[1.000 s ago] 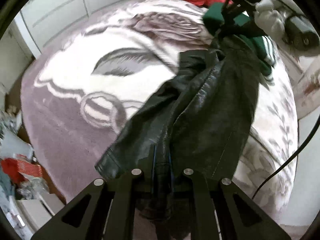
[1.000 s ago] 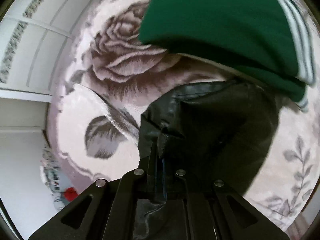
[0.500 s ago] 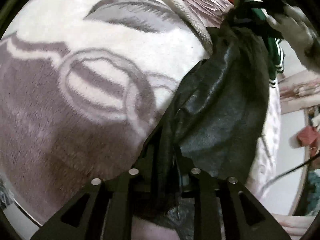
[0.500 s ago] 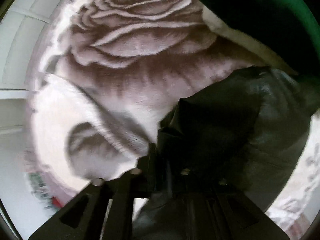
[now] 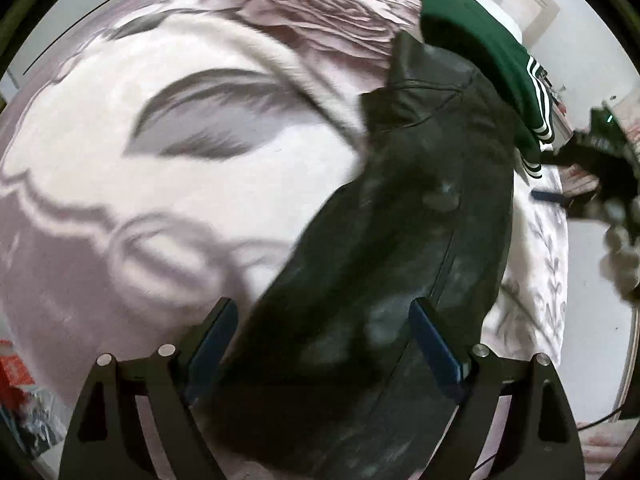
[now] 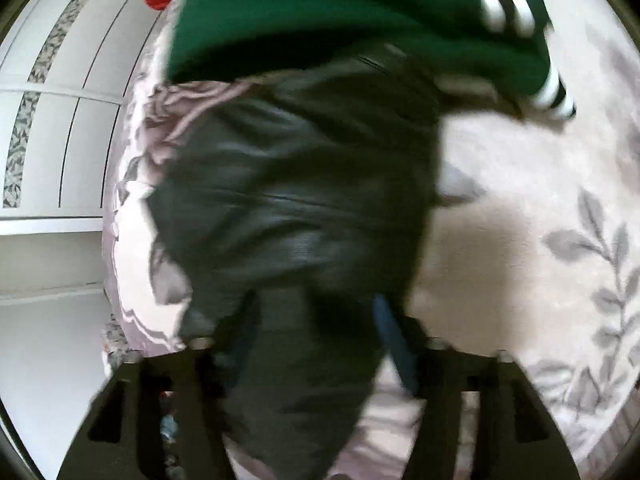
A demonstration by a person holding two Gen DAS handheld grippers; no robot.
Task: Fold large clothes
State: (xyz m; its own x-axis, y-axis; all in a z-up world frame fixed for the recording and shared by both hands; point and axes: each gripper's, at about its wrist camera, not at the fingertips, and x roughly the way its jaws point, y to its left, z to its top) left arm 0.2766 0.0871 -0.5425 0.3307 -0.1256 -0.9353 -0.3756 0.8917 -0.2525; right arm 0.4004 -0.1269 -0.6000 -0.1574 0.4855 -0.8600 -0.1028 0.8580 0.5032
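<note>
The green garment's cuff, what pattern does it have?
White stripes on dark green: the green garment has a striped cuff, clearest in the right wrist view.

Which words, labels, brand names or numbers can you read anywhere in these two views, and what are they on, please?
None can be read.
Black leather jacket: no label or print shows.
Green garment: only white stripes, no lettering.
Blanket: floral pattern only.
Red items at the floor edge: too blurred to tell.

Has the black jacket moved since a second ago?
Yes. The black jacket has dropped from hanging to lying on the blanket, beside the green garment, both grippers opening.
</note>
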